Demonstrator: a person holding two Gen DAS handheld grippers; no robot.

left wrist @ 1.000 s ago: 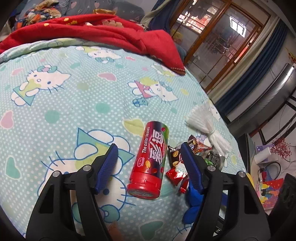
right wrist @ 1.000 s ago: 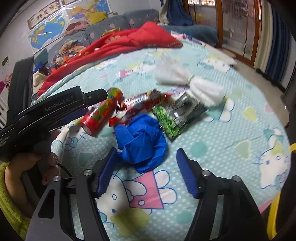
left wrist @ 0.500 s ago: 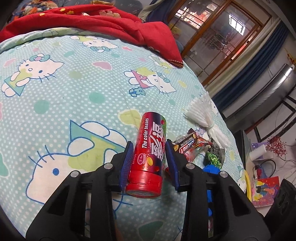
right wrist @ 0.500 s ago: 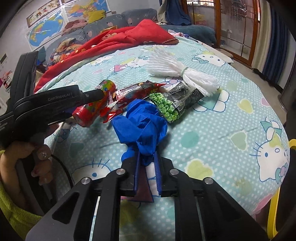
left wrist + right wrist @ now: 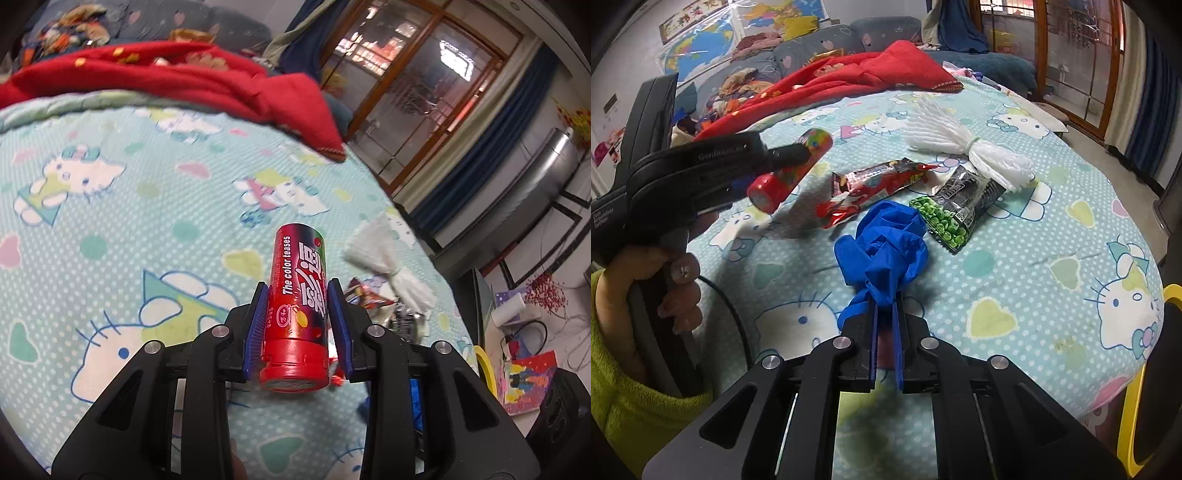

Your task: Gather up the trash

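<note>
Two grippers are clamped: the left gripper (image 5: 297, 295) pinches a glossy red candy tube (image 5: 299, 302) between its ribbed fingers, now lifted off the bed (image 5: 129, 229); the right gripper (image 5: 885, 314) squeezes a crumpled blue rubber glove (image 5: 886, 251), raised higher than before.

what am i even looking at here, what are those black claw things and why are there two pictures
The black claws are hand-held grippers, one in each of a person's hands, each with a wide-angle camera looking along its two blue-padded fingers. One picture comes from each gripper.

The left gripper is shut on a red candy tube; the right view shows that tube raised off the bedspread. The right gripper pinches a crumpled blue glove.

Still lying on the Hello Kitty bedspread: a red snack wrapper, a black pea packet and a white yarn bundle. A red blanket lies further back.
</note>
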